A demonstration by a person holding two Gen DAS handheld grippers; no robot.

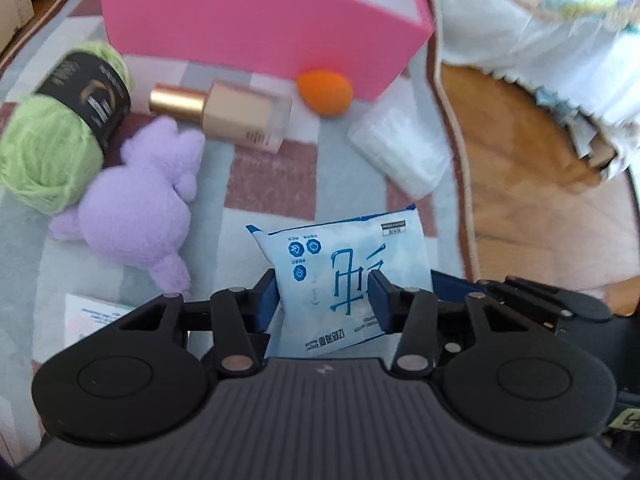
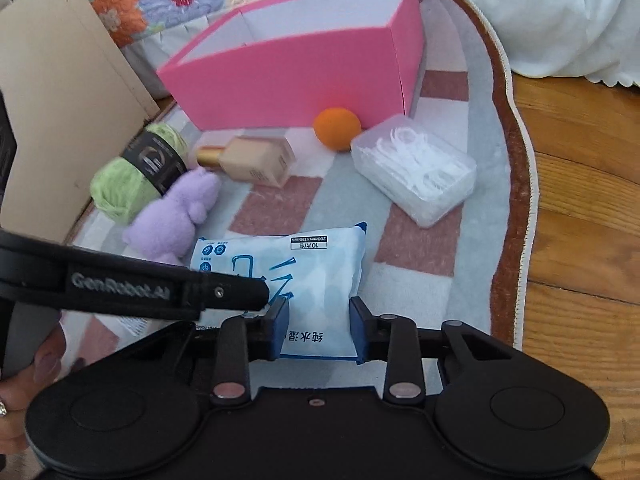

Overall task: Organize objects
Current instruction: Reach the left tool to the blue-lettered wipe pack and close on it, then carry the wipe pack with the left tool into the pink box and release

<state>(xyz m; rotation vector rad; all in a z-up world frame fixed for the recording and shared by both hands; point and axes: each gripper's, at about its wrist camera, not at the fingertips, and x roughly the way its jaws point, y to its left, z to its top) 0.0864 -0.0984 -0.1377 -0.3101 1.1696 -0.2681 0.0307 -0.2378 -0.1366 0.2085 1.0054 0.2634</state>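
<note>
Blue pads of the left gripper (image 1: 323,300) press on both sides of a white-and-blue wet-wipe packet (image 1: 344,276), pinching it near its lower half. The right gripper (image 2: 319,328) pinches the same packet (image 2: 288,268) from its near end, its pads tight against the wrapper. In the right wrist view the left tool's black finger crosses over the packet's left edge, and a person's hand (image 2: 16,396) shows at the lower left.

The packet lies on a checked rug (image 2: 424,248) of pale blue and dusty red, near its front. Just left of it sits a purple plush toy (image 2: 172,216), touching a ball of green yarn (image 2: 120,184) with a black label. Beyond the toy a beige cosmetic bottle (image 2: 256,160) with a gold cap lies on its side. An orange sponge (image 2: 337,128) rests against the front wall of a pink box (image 2: 288,76), which stands open at the rug's far side; its inside looks bare, though only part shows. A clear plastic case (image 2: 416,168) of what seem to be floss picks lies right of the sponge. A printed white item (image 1: 96,316) peeks out at the lower left of the left wrist view, too blurred to identify. Wooden floor (image 2: 580,208) borders the rug on the right.
</note>
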